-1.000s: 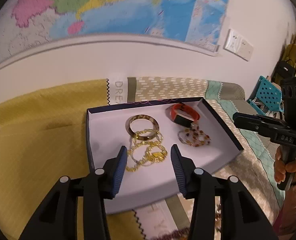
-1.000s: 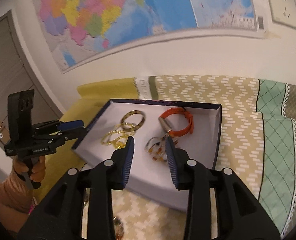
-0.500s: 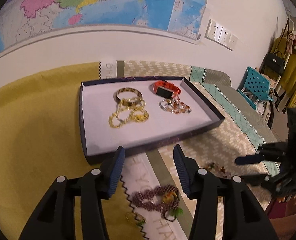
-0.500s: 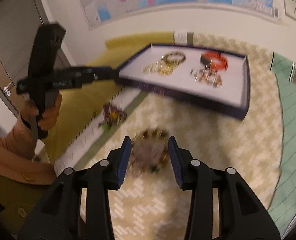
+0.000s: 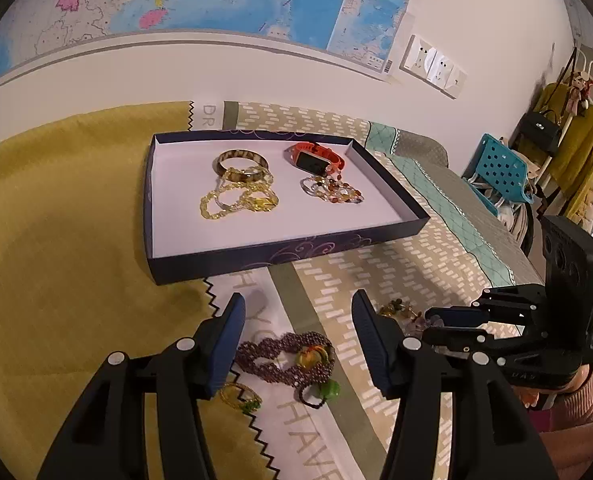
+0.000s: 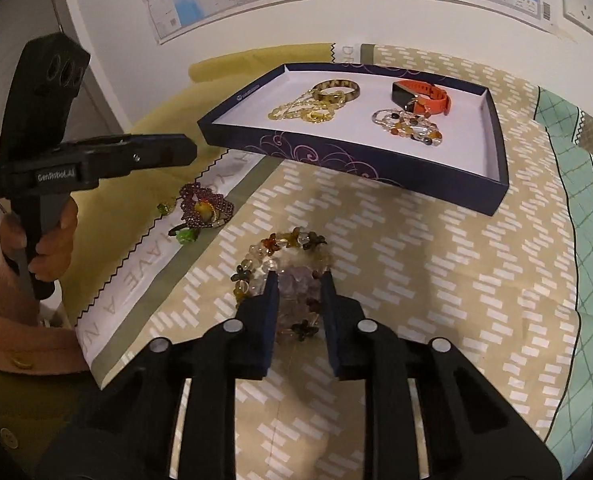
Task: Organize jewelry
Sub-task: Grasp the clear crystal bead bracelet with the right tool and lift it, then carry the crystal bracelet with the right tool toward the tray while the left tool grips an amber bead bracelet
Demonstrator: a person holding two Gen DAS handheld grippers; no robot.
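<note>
Your bedspread [image 6: 436,264] carries everything; the navy tray [image 5: 288,254] with the white floor sits on it near the wall and is the landmark. Inside the tray: tortoiseshell bangle [image 5: 241,161] at the back left, gold chains [image 5: 238,200] just in front of and touching it, orange watch [image 5: 315,159] at the back right, mixed bead bracelet [image 5: 330,191] in front of the watch. Your right gripper [image 6: 298,280] is in front of the tray, down at the bedspread, fingers narrowed around a clear-and-amber flower bead bracelet [image 6: 282,250] that looks to be lying on the cloth. Your left gripper [image 5: 296,314] hangs in front of the tray's left half, fingers wide, holding nothing. Below it, in front of the tray, lie a purple bead bracelet [image 5: 286,356] and a small gold ring with green stone [image 5: 240,396].
</note>
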